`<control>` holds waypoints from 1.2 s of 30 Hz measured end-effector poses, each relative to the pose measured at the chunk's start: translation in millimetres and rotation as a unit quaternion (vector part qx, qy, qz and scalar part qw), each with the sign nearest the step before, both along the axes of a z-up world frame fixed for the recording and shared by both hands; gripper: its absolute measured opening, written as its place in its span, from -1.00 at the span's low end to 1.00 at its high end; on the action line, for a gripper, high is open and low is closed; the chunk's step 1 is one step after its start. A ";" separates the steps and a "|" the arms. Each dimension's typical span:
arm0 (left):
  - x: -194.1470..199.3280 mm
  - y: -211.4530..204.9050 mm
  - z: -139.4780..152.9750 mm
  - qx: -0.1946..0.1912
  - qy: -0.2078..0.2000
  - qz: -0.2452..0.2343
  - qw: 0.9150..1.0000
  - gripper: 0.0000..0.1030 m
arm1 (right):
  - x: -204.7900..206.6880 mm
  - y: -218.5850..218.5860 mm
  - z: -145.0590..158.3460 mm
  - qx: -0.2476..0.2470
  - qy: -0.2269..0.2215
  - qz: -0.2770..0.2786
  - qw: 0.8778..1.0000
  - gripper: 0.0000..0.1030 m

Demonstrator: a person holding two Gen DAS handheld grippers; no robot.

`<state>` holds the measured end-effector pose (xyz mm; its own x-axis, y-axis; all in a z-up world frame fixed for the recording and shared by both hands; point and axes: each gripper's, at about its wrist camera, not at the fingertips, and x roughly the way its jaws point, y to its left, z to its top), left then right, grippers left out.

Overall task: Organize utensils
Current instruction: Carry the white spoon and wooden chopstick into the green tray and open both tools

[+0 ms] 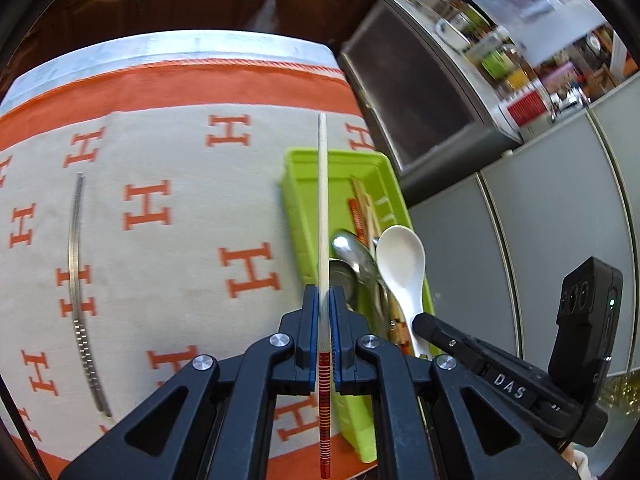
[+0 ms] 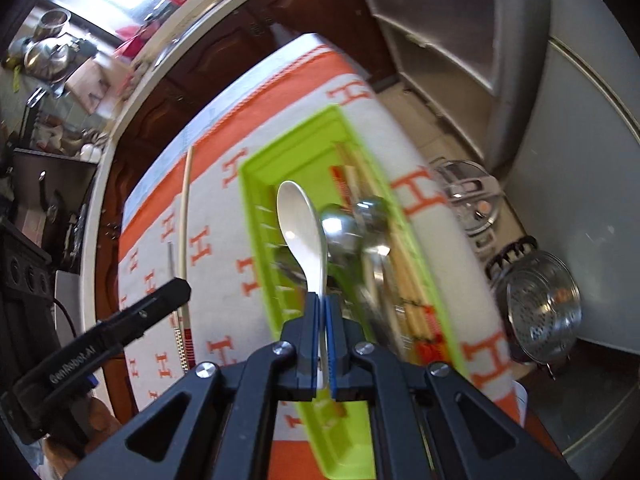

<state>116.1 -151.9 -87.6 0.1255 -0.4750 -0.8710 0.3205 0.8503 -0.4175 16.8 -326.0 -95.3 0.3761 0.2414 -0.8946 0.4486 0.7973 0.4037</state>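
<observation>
So this looks like the carry-to-the-tray step of sorting the utensils, with both hands loaded. The left gripper [image 1: 324, 312] is clamped on a single wooden chopstick [image 1: 322, 208] with a red banded end, held just left of the green tray [image 1: 298, 204], and the right gripper [image 2: 322, 320] is clamped on the handle of a white spoon [image 2: 300, 220], which hangs right over that tray's left half. My guess for the next bit: each piece needs lining up lengthwise with the tray, lowered until it sits among its own kind, then let go, spoon next to the spoons and chopstick over with the other chopsticks along the right side. The chopstick is long and thin, so it probably wants a low release or it'll bounce out. Count, as far as I can see: one tray, one white spoon, two metal spoons [image 1: 352, 252] already in the tray (possibly more stacked under them, can't tell), a small bundle of chopsticks [image 1: 362, 208] in the tray that's too blurry to count, one chopstick in the grip, and one metal chopstick [image 1: 78, 280] left out on the orange-and-grey tablecloth [image 1: 180, 240].
</observation>
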 end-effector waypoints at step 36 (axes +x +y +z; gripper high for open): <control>-10.1 -46.4 -33.6 0.050 0.060 -0.047 0.996 -0.69 | 13.5 -2.8 -12.2 -0.056 0.033 0.071 0.995 -0.91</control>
<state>106.0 -198.3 -121.3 -0.0236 -0.3891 -0.9209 0.3525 0.8587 -0.3719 30.3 -328.9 -107.5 0.2839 0.1855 -0.9407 0.3504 0.8932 0.2819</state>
